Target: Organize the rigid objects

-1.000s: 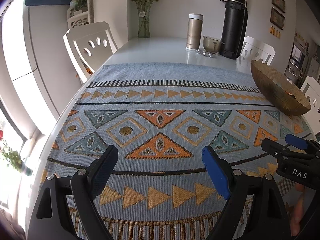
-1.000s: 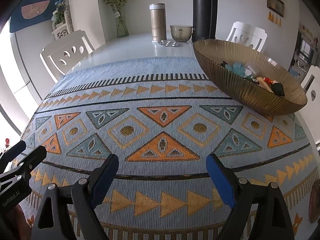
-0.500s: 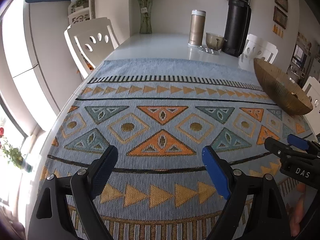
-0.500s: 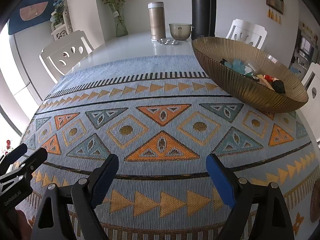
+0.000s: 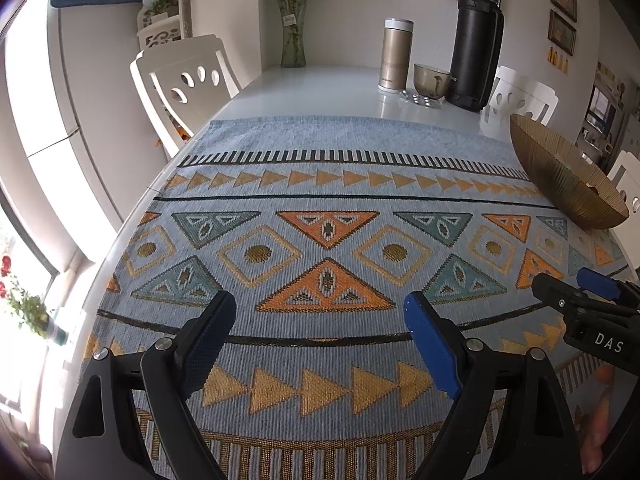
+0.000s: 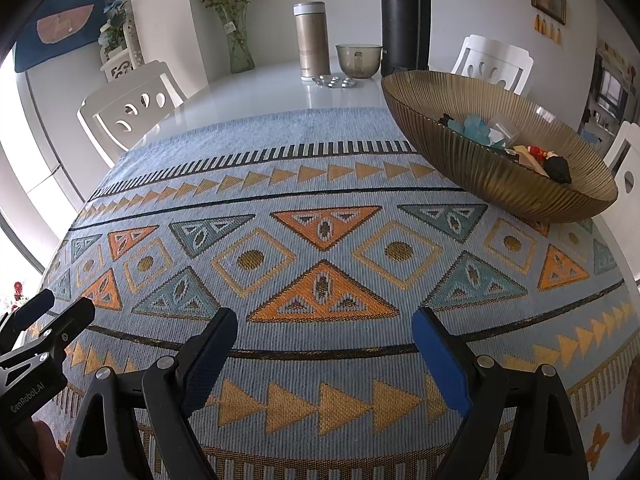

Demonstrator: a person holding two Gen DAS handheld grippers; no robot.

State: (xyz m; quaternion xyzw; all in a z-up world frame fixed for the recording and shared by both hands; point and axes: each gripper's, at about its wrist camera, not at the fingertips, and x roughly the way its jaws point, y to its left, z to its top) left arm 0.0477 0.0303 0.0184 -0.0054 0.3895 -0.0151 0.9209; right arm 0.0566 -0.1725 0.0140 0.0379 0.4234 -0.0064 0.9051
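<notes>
Right wrist view shows the right gripper with jaws wide open and empty above the patterned cloth on the desk. Left gripper likewise gapes, empty. At far right the bowl rests on the cloth, holding small objects.

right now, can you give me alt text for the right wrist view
The open, empty right gripper hangs over a blue patterned mat on a white table. A ribbed brown bowl of small objects sits on the right; a flask, cup and vase stand at the far end.
</notes>
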